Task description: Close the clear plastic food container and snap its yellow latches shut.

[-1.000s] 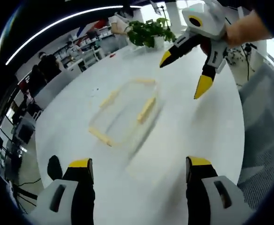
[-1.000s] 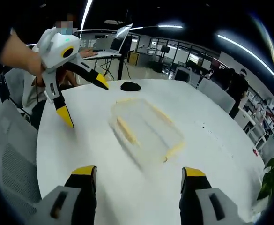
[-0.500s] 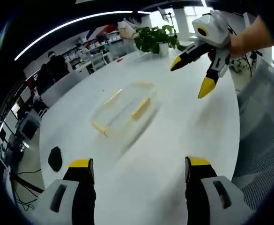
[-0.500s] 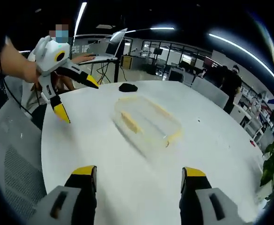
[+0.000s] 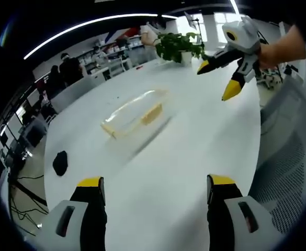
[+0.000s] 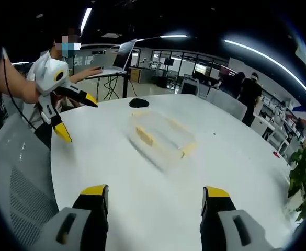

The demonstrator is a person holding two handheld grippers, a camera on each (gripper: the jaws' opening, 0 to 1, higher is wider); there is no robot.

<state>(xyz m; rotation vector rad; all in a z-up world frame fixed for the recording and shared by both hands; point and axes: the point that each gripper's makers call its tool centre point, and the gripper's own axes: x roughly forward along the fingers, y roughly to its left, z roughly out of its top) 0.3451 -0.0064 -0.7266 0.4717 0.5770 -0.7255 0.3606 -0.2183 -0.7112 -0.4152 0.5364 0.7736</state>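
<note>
The clear plastic food container (image 5: pixel 135 111) with yellow latches lies flat on the round white table (image 5: pixel 194 151), well ahead of both grippers; the same container (image 6: pixel 160 137) shows mid-table in the right gripper view. My left gripper (image 5: pixel 151 184) is open over the near table edge, nothing between its jaws. My right gripper (image 6: pixel 154 192) is open too, above the table's near side. Each gripper shows in the other's view, held in a hand: the right gripper (image 5: pixel 219 77) at the upper right, the left gripper (image 6: pixel 74 116) at the left, both open and away from the container.
A small black object (image 5: pixel 60 162) lies near the table's edge, also seen as a black object (image 6: pixel 138 102) beyond the container. A potted plant (image 5: pixel 178 47) stands at the far rim. A mesh chair (image 5: pixel 283 178) is beside the table. People sit and stand at desks behind.
Both views have pulled back and lowered, so the container looks smaller and farther away. Both grippers stay open and have drawn apart from the container.
</note>
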